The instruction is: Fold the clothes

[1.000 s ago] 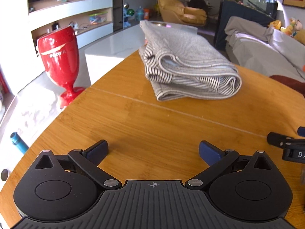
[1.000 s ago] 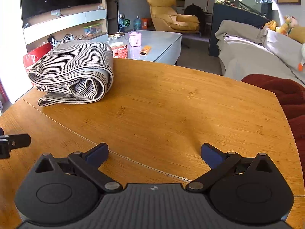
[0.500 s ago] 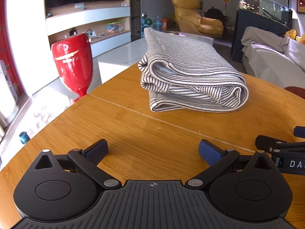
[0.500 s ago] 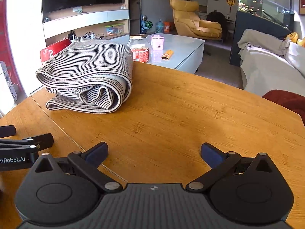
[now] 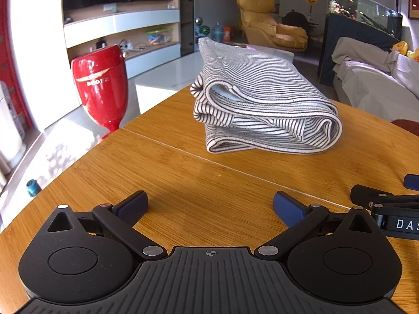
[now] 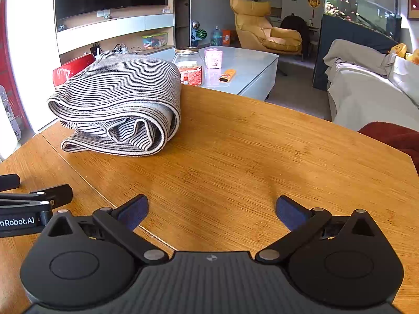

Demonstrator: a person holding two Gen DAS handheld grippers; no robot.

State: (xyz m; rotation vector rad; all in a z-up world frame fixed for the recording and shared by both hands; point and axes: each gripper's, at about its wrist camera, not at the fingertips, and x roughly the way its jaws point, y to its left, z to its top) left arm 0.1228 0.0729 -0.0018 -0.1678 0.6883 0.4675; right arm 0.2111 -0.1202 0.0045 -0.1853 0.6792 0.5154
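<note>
A grey and black striped garment (image 5: 262, 104) lies folded in a thick bundle on the wooden table (image 5: 183, 183). It also shows in the right wrist view (image 6: 117, 104), at the table's far left. My left gripper (image 5: 210, 205) is open and empty, low over the table, well short of the bundle. My right gripper (image 6: 212, 209) is open and empty, to the right of the left one. Each gripper shows at the edge of the other's view: the right gripper (image 5: 385, 204) and the left gripper (image 6: 34, 198).
A red vase-shaped stand (image 5: 100, 83) is on the floor left of the table. A glass coffee table (image 6: 243, 73) behind holds a jar (image 6: 189, 65), a pink box (image 6: 213, 58) and an orange remote (image 6: 227, 75). A covered sofa (image 6: 366, 91) is to the right.
Both grippers have pulled back and levelled, so the folded bundle sits a little farther off and more centred. Both stayed open. The garment has not moved.
</note>
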